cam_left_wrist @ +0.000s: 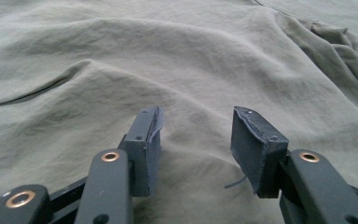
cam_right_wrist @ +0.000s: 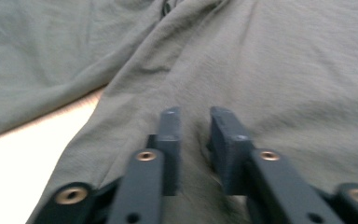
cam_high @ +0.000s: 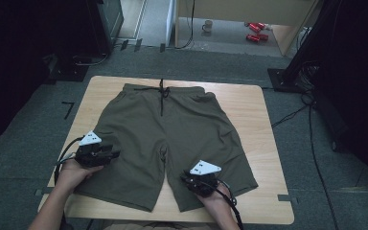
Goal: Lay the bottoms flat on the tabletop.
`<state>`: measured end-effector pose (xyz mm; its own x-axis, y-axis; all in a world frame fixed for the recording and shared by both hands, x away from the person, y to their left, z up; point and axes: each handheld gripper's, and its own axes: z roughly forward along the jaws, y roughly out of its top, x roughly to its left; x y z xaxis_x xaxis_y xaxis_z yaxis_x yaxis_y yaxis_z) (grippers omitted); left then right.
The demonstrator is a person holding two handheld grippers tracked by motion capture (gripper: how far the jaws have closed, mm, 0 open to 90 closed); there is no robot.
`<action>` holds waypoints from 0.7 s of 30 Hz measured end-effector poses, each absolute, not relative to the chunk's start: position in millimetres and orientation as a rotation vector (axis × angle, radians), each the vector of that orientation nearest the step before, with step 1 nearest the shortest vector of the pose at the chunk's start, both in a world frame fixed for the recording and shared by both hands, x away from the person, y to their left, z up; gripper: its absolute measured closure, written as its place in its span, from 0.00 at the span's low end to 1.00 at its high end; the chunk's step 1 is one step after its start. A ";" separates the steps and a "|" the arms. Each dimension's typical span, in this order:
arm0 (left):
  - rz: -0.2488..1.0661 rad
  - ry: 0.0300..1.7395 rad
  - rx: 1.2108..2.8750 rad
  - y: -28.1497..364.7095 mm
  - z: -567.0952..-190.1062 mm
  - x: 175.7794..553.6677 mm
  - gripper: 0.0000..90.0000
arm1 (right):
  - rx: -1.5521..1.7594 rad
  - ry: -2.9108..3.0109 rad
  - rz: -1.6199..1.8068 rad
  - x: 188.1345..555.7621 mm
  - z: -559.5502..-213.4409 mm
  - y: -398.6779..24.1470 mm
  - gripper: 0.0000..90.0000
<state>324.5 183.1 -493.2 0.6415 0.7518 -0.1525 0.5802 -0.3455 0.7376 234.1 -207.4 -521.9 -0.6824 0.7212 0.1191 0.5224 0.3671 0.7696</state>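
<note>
The olive shorts (cam_high: 172, 139) lie flat on the wooden table (cam_high: 254, 103), waistband away from you. Your left gripper (cam_left_wrist: 196, 140) hovers half-open over one leg, your right gripper (cam_right_wrist: 195, 140) narrow on the other, gripping nothing. You're smoothing; next, pinch each hem.

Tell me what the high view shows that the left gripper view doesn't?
The high view takes in the whole pair of olive shorts spread on the wooden table, with the drawstring, both hands and the right gripper. The left gripper view gives the left gripper close up, jaws apart above wrinkled cloth. Both share the shorts' fabric.
</note>
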 end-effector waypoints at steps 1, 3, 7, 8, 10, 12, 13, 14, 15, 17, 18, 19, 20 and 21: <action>0.276 1.036 2.055 183.6 -493.2 325.2 0.56 | 1.120 2.391 1.221 236.0 -521.8 -208.7 0.72; 0.291 1.035 2.057 185.7 -492.8 327.9 0.55 | 1.135 2.381 1.222 240.4 -520.9 -212.7 0.66; 0.297 1.070 2.042 193.0 -491.0 336.6 0.53 | 1.165 2.327 1.242 252.3 -513.7 -227.6 0.60; 0.299 1.077 2.039 194.9 -490.4 338.8 0.53 | 1.173 2.312 1.244 256.1 -511.7 -232.5 0.59; 0.315 1.091 2.036 198.9 -489.3 343.4 0.53 | 1.186 2.296 1.243 263.9 -508.2 -242.5 0.59; 0.320 1.102 2.036 202.5 -488.2 347.7 0.53 | 1.193 2.279 1.237 271.3 -505.3 -251.8 0.59; 0.322 1.108 2.033 205.0 -487.7 351.0 0.53 | 1.195 2.277 1.233 274.1 -504.3 -255.0 0.58; 0.325 1.116 2.032 206.9 -487.4 353.7 0.53 | 1.197 2.266 1.224 278.3 -503.1 -260.2 0.58; 0.329 1.122 2.030 209.0 -487.1 356.4 0.53 | 1.207 2.262 1.221 282.1 -502.3 -264.1 0.58; 0.335 1.140 2.032 213.1 -487.5 361.9 0.53 | 1.212 2.250 1.202 292.3 -499.9 -274.9 0.57; 0.344 1.147 2.036 215.3 -487.7 364.4 0.53 | 1.212 2.250 1.202 292.3 -499.9 -274.9 0.57; 0.351 1.152 2.040 217.9 -487.5 366.9 0.53 | 1.220 2.241 1.189 298.8 -498.3 -282.6 0.55; 0.356 1.157 2.042 220.6 -487.1 369.4 0.53 | 1.220 2.241 1.189 298.8 -498.3 -282.6 0.55; 0.365 1.157 2.044 224.0 -486.4 371.8 0.53 | 1.229 2.237 1.188 301.7 -497.4 -287.2 0.55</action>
<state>371.8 224.0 -486.4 0.5512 0.8271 -0.1100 0.6147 -0.3134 0.7238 301.7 -287.2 -497.4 -0.5760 0.8108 0.1042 0.5402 0.2818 0.7930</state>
